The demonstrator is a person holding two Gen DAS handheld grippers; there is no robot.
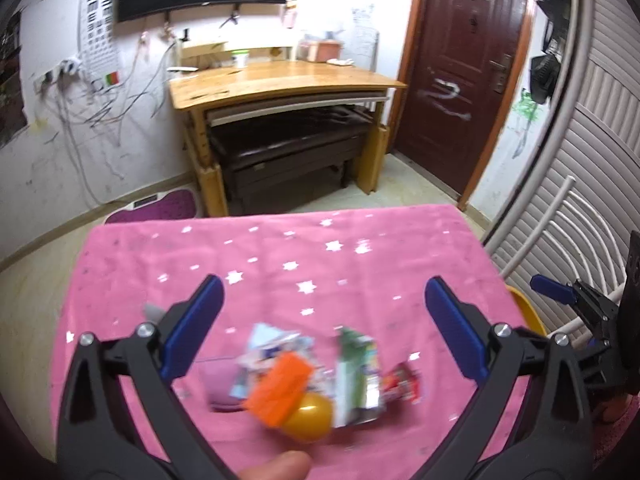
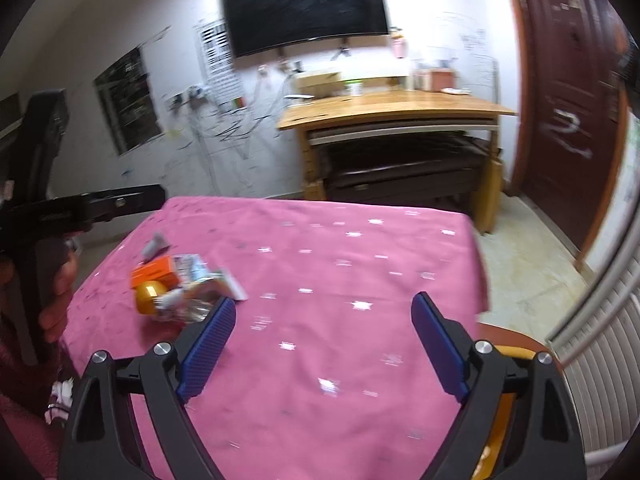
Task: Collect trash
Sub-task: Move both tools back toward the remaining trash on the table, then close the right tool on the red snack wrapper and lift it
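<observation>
A heap of trash (image 1: 308,380) lies on the pink star-patterned cloth (image 1: 280,264): an orange box (image 1: 280,394), a yellow round capsule (image 1: 310,418), crumpled wrappers (image 1: 356,376) and a small grey tube (image 2: 157,245). My left gripper (image 1: 324,300) is open, above and just behind the heap, holding nothing. The heap also shows in the right wrist view (image 2: 180,288), left of my right gripper (image 2: 323,312), which is open and empty over bare cloth. The right gripper's blue tip shows at the far right of the left wrist view (image 1: 552,289).
A yellow container rim (image 1: 528,312) sits at the table's right edge, also under my right gripper (image 2: 516,354). A white slatted rack (image 1: 560,248) stands to the right. A wooden desk (image 1: 280,80) and dark door (image 1: 468,72) are at the far wall.
</observation>
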